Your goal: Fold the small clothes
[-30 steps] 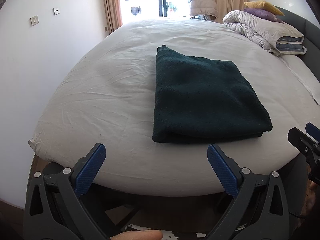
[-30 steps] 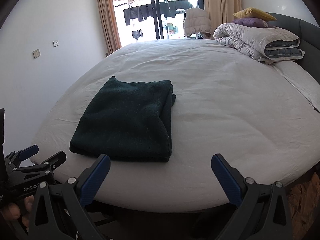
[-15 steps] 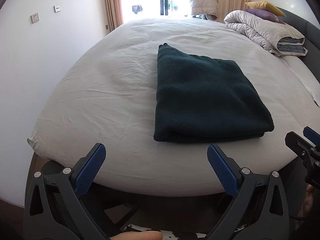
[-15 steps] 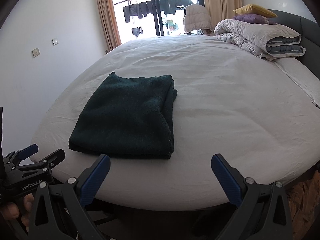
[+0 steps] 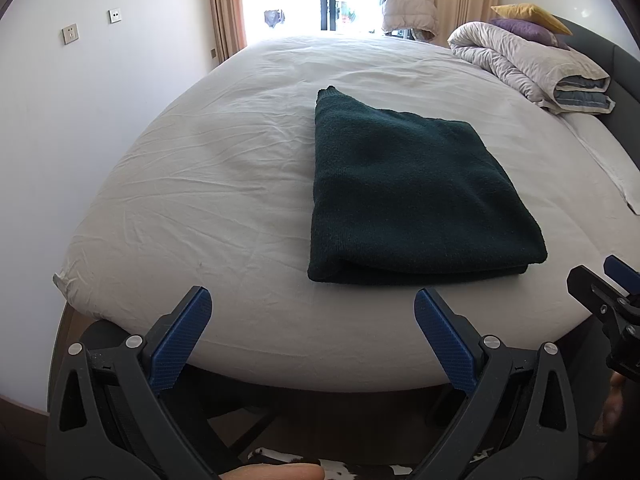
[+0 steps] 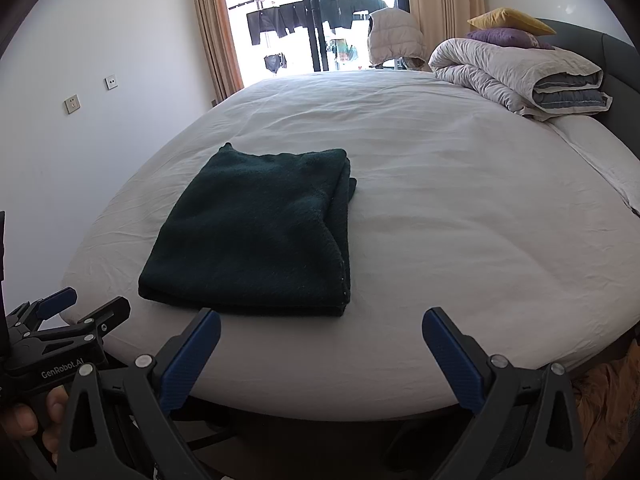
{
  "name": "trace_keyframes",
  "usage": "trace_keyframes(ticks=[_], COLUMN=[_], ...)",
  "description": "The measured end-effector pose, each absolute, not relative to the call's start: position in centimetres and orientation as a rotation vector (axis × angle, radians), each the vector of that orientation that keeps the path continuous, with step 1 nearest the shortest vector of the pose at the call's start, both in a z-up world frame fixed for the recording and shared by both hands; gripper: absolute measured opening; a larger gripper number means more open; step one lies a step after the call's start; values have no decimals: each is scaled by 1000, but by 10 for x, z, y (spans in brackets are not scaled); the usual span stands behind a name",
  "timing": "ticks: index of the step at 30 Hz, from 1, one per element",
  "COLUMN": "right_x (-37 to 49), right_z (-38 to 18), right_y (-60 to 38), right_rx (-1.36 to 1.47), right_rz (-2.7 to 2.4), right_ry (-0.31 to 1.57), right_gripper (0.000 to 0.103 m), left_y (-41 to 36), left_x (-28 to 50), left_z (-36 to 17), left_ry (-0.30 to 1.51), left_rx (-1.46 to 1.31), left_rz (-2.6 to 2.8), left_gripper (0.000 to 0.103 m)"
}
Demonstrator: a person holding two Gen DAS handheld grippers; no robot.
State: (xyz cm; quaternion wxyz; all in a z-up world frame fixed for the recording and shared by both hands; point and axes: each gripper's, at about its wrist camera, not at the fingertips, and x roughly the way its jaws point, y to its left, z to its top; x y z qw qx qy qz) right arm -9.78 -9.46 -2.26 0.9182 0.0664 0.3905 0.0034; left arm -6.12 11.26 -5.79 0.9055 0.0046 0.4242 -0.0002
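Observation:
A dark green knitted garment [image 5: 408, 196] [image 6: 260, 236] lies folded into a neat rectangle on the white bed sheet [image 5: 224, 184] [image 6: 480, 220], near the front edge. My left gripper [image 5: 312, 324] hangs open just off the bed's front edge, short of the garment's near left corner, with nothing between its fingers. My right gripper [image 6: 320, 336] is open too, held in front of the garment's near right corner and apart from it. Each gripper shows at the side of the other's view: the right one [image 5: 600, 292] and the left one [image 6: 68, 316], held by a hand [image 6: 28, 420].
A rolled grey duvet [image 6: 520, 76] with yellow and purple pillows [image 6: 508, 26] sits at the far right by the dark headboard [image 6: 616, 64]. A balcony door with hanging laundry [image 6: 316, 12] and a chair draped with a pale jacket [image 6: 394, 36] stand beyond the bed. A white wall [image 5: 80, 100] bounds the left.
Both grippers have crept slightly forward and upward toward the bed; the garment looms a little closer. The garment itself has not moved, and both grippers stay open.

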Motion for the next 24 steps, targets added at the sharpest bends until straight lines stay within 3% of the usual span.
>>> trace_keyframes(ticks=[24], right_x=[-99], right_z=[-26], right_y=[-93], right_rx=[139], right_rz=[21], right_ry=[812], right_gripper=[103], left_y=[111], left_x=[-63], left_z=[-61], left_ry=[883], left_rx=[9], left_rz=[-6], left_gripper=[103])
